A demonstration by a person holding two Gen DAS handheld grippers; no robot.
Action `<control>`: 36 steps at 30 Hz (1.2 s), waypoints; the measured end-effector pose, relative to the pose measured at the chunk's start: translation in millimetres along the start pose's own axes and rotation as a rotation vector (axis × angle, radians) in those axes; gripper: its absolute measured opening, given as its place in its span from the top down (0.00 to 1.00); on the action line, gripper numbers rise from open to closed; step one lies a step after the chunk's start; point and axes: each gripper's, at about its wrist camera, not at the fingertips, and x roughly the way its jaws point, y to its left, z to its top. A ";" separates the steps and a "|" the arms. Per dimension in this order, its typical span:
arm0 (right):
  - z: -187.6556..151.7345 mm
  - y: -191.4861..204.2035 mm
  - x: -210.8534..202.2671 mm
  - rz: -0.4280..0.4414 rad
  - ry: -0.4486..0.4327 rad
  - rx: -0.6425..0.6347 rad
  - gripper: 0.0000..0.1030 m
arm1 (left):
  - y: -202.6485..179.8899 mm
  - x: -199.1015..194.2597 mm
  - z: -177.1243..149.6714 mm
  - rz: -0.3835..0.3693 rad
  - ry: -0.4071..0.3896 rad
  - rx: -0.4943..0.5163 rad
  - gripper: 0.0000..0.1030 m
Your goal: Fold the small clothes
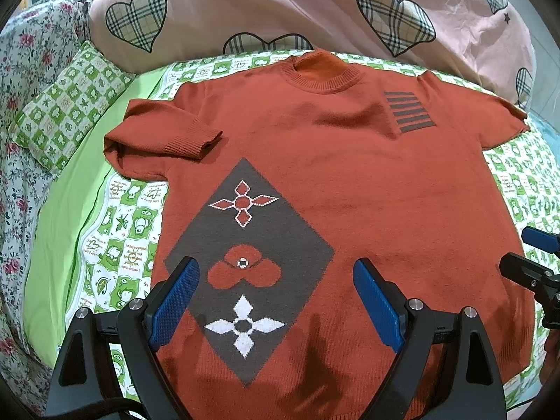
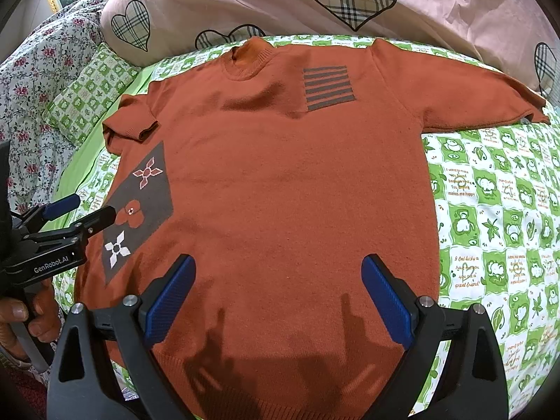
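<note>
A rust-orange knit sweater (image 1: 350, 182) (image 2: 287, 182) lies flat, front up, on the bed, collar at the far side. It carries a grey diamond (image 1: 248, 259) with flower motifs at lower left and grey stripes (image 2: 327, 87) on the chest. Its left sleeve (image 1: 164, 140) is folded short; the right sleeve (image 2: 472, 94) stretches out. My left gripper (image 1: 276, 301) hovers open over the diamond near the hem. My right gripper (image 2: 278, 297) hovers open above the plain lower middle. Each gripper also shows at the edge of the other view (image 1: 525, 255) (image 2: 78, 211), empty.
A green-and-white patterned quilt (image 2: 497, 217) covers the bed under the sweater. A pink duvet with plaid hearts (image 1: 280, 3) is piled along the far side. A matching green pillow (image 1: 66, 108) and floral bedding (image 1: 21, 70) lie at the left. A hand (image 2: 21, 318) holds the left gripper's handle.
</note>
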 end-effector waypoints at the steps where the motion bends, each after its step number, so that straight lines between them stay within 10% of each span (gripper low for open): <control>1: 0.1 -0.1 0.0 -0.001 0.001 -0.001 0.07 | 0.3 0.3 0.4 0.000 0.000 -0.002 0.12; 36: 12.7 -28.5 5.9 -0.096 -0.042 0.094 0.07 | 13.7 41.1 7.4 -0.045 0.098 0.034 0.11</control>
